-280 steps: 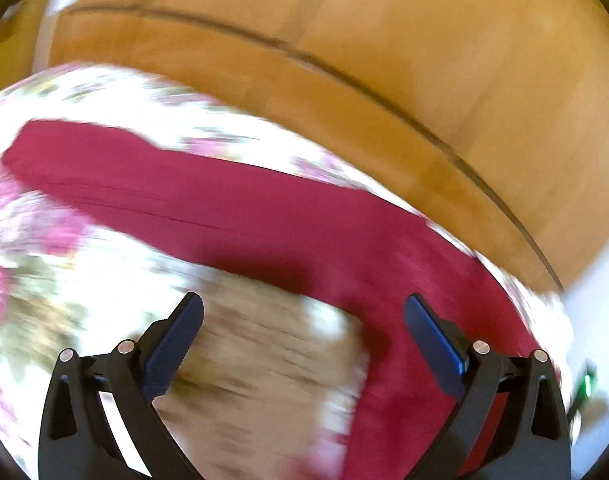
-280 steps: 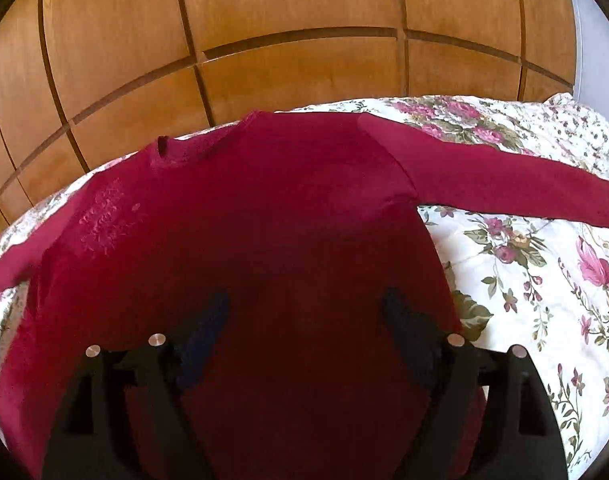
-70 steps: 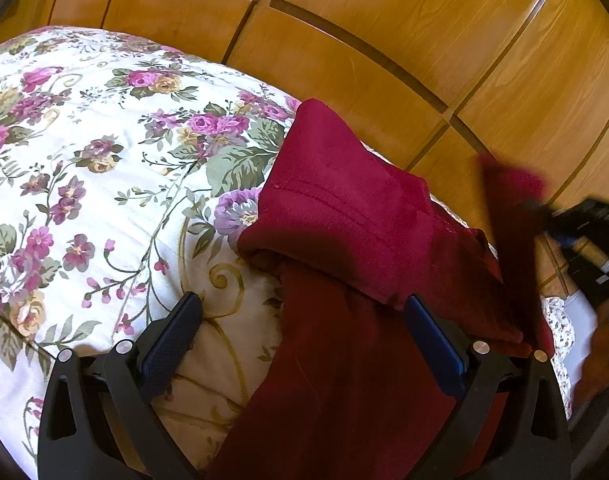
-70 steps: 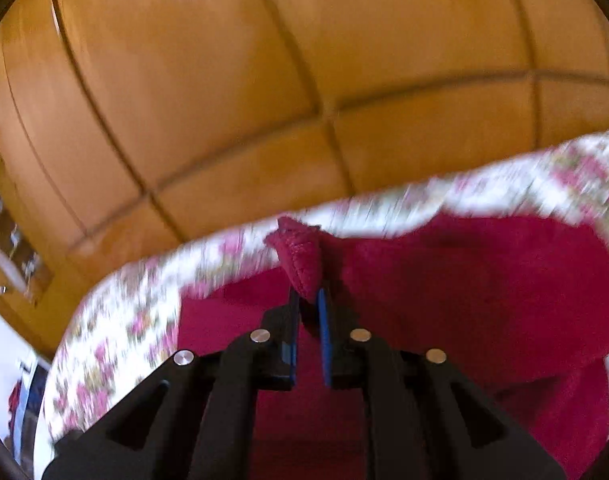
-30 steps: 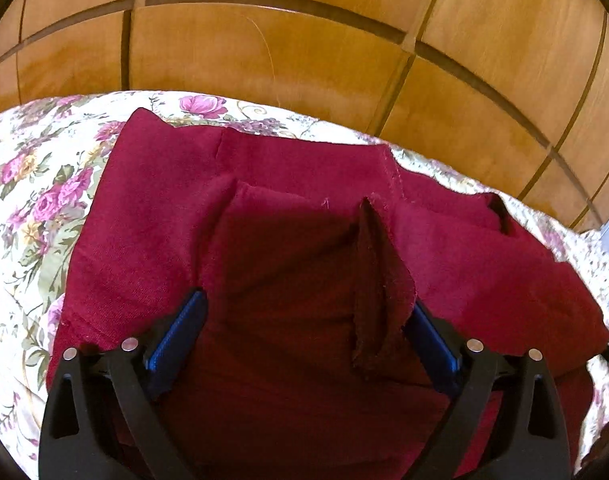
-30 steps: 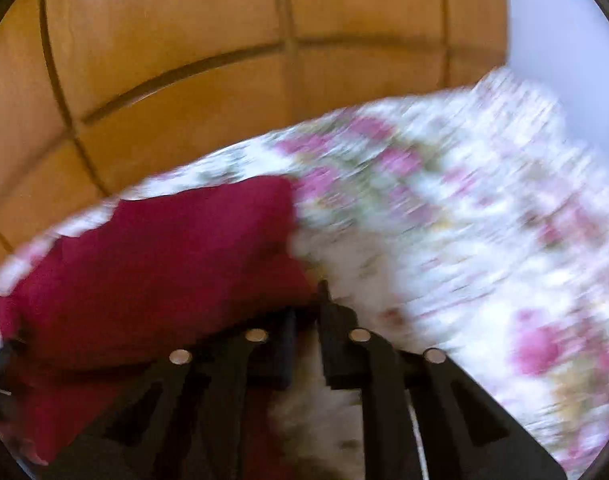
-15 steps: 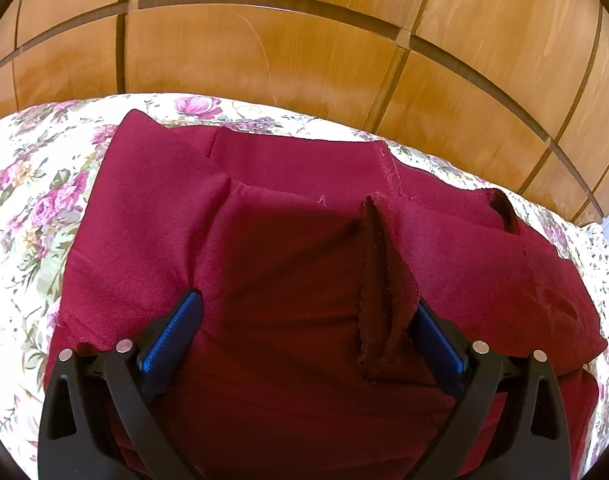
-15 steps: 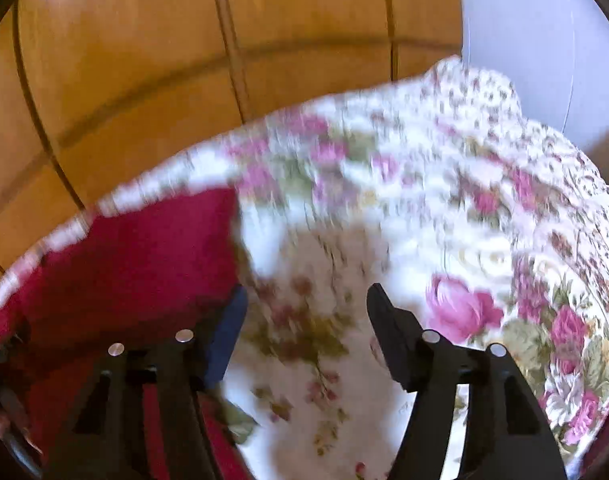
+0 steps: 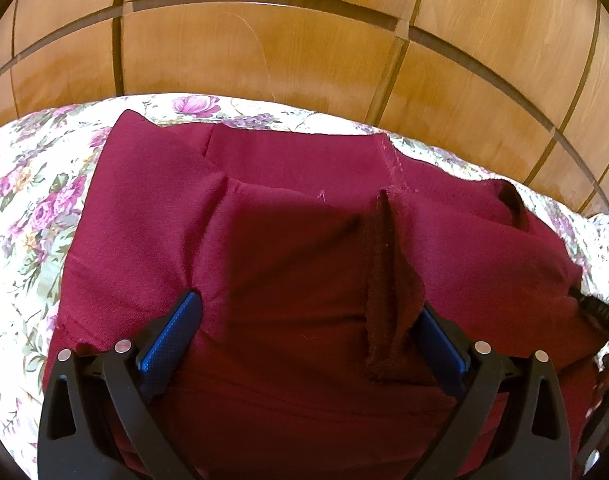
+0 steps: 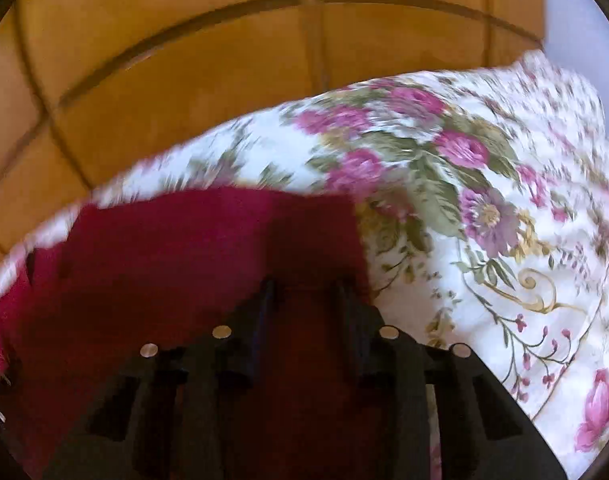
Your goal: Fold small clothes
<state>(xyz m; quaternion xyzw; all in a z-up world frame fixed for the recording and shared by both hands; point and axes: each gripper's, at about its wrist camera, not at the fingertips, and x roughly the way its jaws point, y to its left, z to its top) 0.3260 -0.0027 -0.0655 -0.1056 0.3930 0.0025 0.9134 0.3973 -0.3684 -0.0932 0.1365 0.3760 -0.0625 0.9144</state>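
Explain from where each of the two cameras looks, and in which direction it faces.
Left wrist: sits on the left gripper, looks along its open blue-padded fingers over the dark red knitted garment toward the wooden panelled wall.
Right wrist: sits on the right gripper, over the garment's edge, blurred.
Both show the garment, the floral bedspread, the wall.

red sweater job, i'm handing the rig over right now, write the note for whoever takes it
Left tool: open, holding nothing, low over the red sweater.
Right tool: open with a narrower gap, empty, over the sweater's right edge; that view is blurred.
Sweater lies on the floral bedspread, both sides folded in over the body.
One flap stands up near the left tool's right finger.
Left: flatten that flap, then probably fold the bundle in half.
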